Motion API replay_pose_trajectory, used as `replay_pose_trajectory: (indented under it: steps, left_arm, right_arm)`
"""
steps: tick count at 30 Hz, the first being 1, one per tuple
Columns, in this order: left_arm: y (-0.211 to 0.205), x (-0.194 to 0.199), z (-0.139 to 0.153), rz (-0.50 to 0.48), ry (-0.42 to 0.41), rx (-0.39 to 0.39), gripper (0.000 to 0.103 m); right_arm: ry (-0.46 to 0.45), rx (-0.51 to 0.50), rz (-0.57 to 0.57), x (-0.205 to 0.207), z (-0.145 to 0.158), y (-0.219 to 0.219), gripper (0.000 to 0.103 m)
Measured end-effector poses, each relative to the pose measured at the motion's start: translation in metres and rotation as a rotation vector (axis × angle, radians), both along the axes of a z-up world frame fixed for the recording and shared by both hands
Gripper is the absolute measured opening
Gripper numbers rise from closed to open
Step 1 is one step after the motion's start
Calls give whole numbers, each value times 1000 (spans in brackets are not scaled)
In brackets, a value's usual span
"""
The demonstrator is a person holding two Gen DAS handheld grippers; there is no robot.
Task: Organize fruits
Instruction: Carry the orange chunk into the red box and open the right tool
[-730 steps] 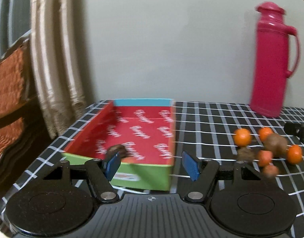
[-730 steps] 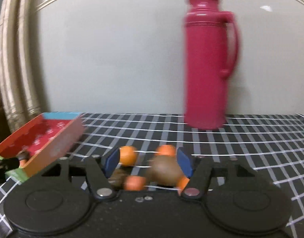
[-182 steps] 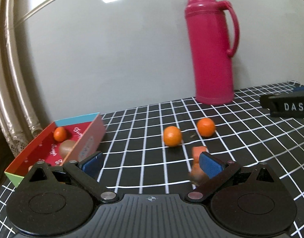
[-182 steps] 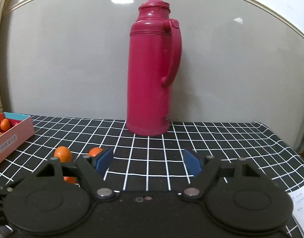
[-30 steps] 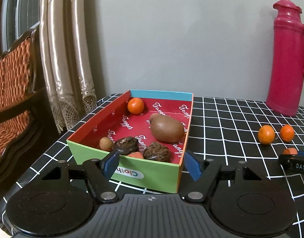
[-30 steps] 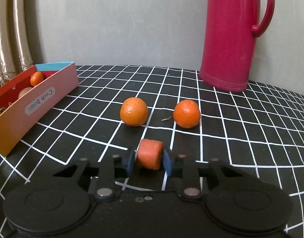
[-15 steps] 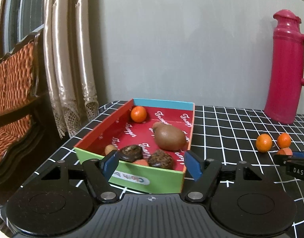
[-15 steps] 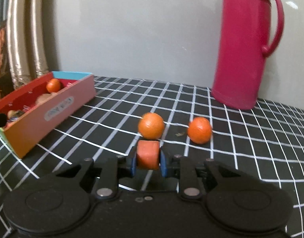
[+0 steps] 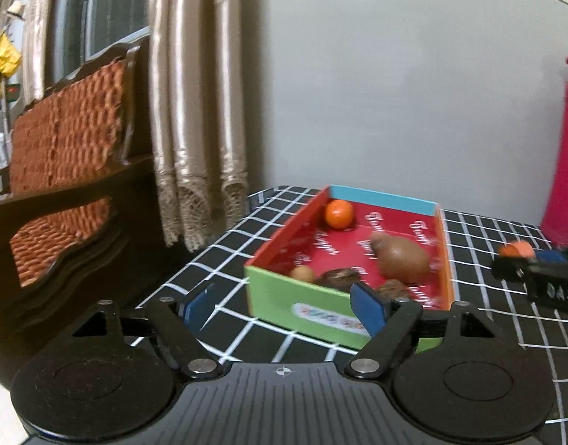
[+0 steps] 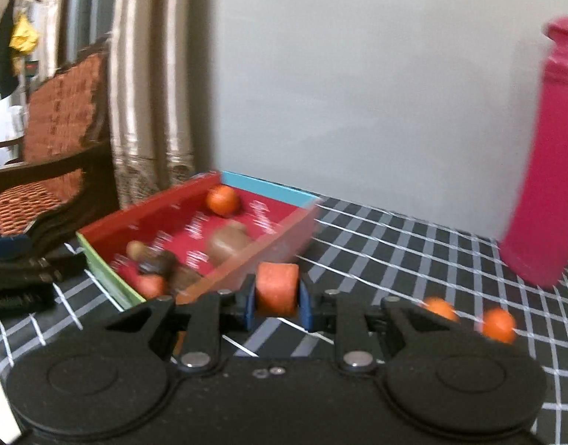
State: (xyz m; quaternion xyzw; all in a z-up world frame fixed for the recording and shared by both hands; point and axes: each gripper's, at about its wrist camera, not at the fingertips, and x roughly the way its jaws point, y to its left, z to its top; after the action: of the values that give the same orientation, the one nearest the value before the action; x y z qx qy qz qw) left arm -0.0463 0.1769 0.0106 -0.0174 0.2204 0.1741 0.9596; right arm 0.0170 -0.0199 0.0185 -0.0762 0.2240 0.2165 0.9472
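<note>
Gripping an orange cylindrical fruit piece [image 10: 276, 289] between its blue pads, the right gripper [image 10: 276, 302] hangs just beside the cardboard box's long pink wall [image 10: 261, 256]. The left gripper [image 9: 284, 306] is released, jaws spread wide and holding nothing, before the box's green end wall [image 9: 284, 294]. The box sits near the table's [image 9: 228, 244] left edge, by the curtain [image 9: 195, 111]. Inside the box: a small orange [image 9: 339, 214] at the far blue end, a large brown fruit [image 9: 400, 256] mid-floor, a small tan fruit [image 9: 302, 273] and two dark, rough fruits [image 9: 339, 278] toward the green end. Two oranges [image 10: 497, 324] lie on the checked tablecloth [image 10: 413, 259], in front of the pink thermos [image 10: 551, 170].
</note>
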Motion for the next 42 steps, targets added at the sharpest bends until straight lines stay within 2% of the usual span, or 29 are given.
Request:
replay_pose_trajectory:
  steps: [4,9,15,23,30,35,39,42]
  left_arm:
    - [19,-3,-9,40,1,-25,80]
    - [34,-3,-16,71,6,-40,80]
    - [42,-2,-21,83,11,-53,80]
    - [45,1,-24,84,19,-85,80]
    - [38,3,-24,71,21,-72,80]
    - [32,4,-24,65,22,-56,80]
    - [28,4,-23,60,20,-48,80]
    - [24,5,-23,53,19,-42,80]
  right_arm:
    - [-3,-11,63,12,6,38,21]
    - [1,-53,108,32,-1,82,21]
    - [18,-74,128,50,-9,109,21]
    - [84,-56,117,66,-23,112,23]
    - [70,-65,97,64,-23,106,28]
    - [58,-51,87,63,-16,101,38]
    - [37,-44,75,58,-10,94,53]
    - [16,-47,65,53,-5,86,53]
